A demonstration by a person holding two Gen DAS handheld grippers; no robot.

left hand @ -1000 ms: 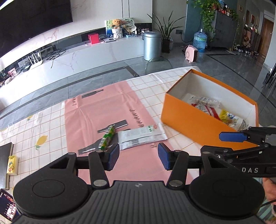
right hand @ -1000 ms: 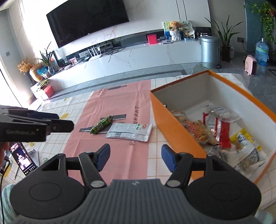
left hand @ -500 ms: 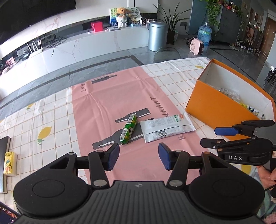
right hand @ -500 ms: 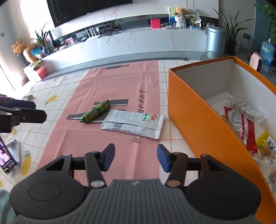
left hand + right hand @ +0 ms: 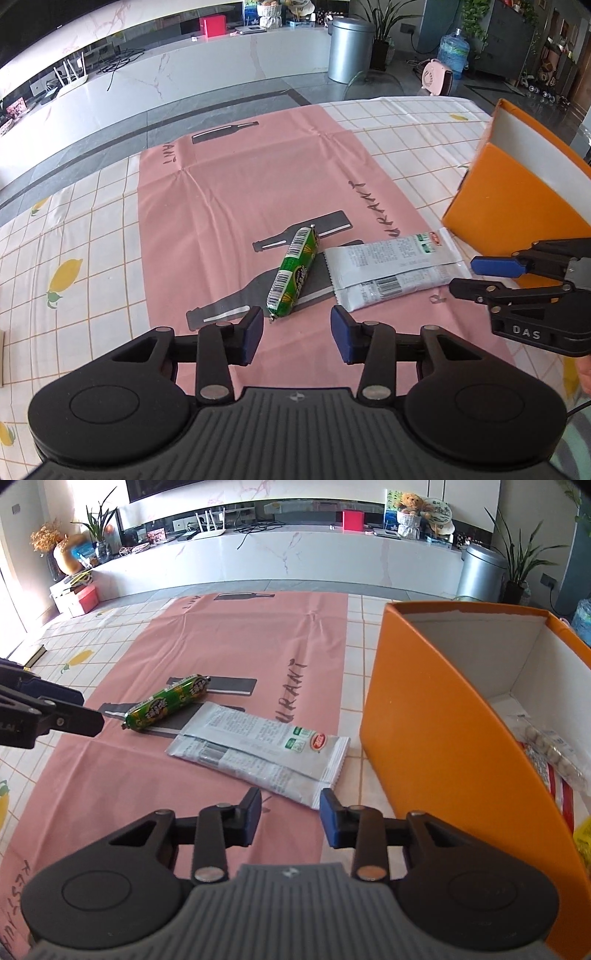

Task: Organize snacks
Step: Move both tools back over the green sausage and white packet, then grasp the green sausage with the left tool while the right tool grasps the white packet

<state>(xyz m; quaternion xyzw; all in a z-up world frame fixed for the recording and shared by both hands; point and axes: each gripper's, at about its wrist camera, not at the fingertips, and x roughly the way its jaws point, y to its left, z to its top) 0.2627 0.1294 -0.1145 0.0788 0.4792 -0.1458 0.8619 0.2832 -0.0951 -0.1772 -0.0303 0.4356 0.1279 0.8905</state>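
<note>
**Two snacks left on the mat, both tools closing in**

A green sausage stick lay slantwise on the pink mat, and just beside it a flat silver packet rested with one end toward the orange box. Other packets already lay inside the box. Neither loose snack was held.

The left tool hovered just short of the sausage's near end, its jaws closing with nothing between them. The right tool hovered at the silver packet's near corner, its jaws apart in the frame, at their narrowest gap, and empty.

Risks, as judged from here: the round sausage could roll or squirt aside if pinched off-centre, nudging the packet. The thin packet lay flat on the desk, so narrowed jaws might skid over the foil or snag the mat instead.
</note>
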